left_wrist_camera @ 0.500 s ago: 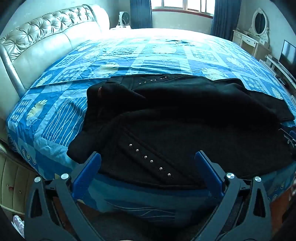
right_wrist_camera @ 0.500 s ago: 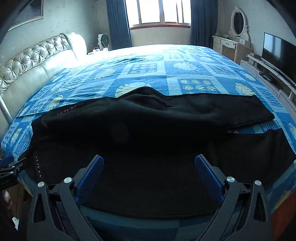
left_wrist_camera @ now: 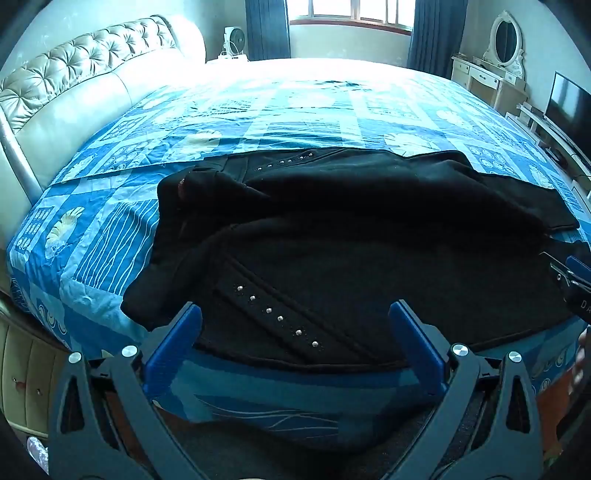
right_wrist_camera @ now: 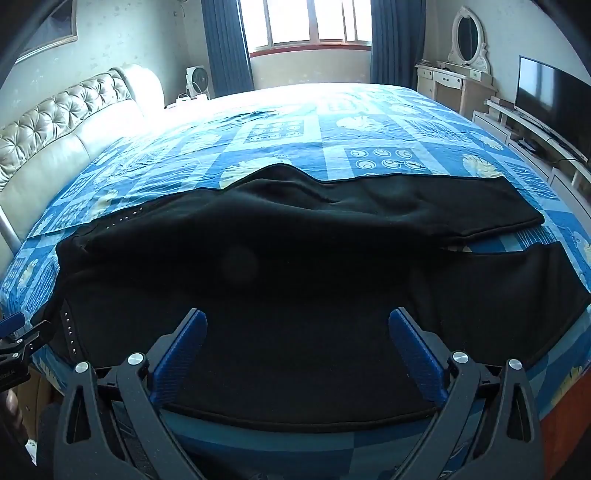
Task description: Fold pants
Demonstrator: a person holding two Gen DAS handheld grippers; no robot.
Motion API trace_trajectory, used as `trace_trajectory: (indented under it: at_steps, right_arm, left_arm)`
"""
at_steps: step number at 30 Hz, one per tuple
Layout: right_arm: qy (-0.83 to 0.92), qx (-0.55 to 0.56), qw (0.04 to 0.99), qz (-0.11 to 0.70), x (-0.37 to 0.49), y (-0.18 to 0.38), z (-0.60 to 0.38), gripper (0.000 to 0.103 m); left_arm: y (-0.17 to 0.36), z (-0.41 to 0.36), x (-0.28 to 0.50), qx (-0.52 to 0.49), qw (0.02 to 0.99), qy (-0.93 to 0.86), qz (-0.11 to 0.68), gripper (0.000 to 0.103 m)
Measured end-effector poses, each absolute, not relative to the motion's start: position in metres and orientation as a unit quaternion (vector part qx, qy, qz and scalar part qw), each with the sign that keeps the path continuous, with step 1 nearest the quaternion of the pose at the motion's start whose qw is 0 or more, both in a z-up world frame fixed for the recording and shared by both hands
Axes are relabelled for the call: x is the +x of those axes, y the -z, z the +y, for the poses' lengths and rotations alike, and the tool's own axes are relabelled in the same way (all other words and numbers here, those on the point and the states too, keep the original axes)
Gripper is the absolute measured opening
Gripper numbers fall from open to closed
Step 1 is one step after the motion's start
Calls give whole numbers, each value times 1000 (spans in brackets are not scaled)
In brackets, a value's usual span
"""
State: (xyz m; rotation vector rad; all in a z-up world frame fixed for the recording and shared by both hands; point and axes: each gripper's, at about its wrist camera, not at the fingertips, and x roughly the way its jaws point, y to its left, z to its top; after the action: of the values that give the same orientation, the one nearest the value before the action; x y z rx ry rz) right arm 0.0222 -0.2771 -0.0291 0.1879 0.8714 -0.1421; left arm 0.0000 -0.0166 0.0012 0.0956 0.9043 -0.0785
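Note:
Black pants (left_wrist_camera: pixel 369 251) lie spread across the near side of a bed with a blue patterned cover (left_wrist_camera: pixel 295 110). The waist is at the left, with rows of silver studs (left_wrist_camera: pixel 277 317). The two legs run to the right (right_wrist_camera: pixel 461 210), slightly apart at the hems. My left gripper (left_wrist_camera: pixel 293 314) is open and empty, just in front of the near edge at the waist end. My right gripper (right_wrist_camera: pixel 297 321) is open and empty, over the near edge of the nearer leg. Each gripper shows at the edge of the other's view.
A padded cream headboard (left_wrist_camera: pixel 74 92) runs along the left. A dresser with an oval mirror (right_wrist_camera: pixel 465 62) and a TV (right_wrist_camera: pixel 554 96) on a low stand are at the right. A window with blue curtains (right_wrist_camera: pixel 306 26) and a small fan (right_wrist_camera: pixel 197 79) are at the back.
Both grippers have tilted up and back slightly, so the room and pants sit a little lower in view. The pants have not moved.

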Motion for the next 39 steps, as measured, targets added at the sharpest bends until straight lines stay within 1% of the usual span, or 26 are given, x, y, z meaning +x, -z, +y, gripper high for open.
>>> trace_trajectory:
  at_steps: [39]
  right_arm:
    - [64,82,897,430,21,36,-268,98]
  left_arm:
    - [0,-19,-6,41,898,49,436,101]
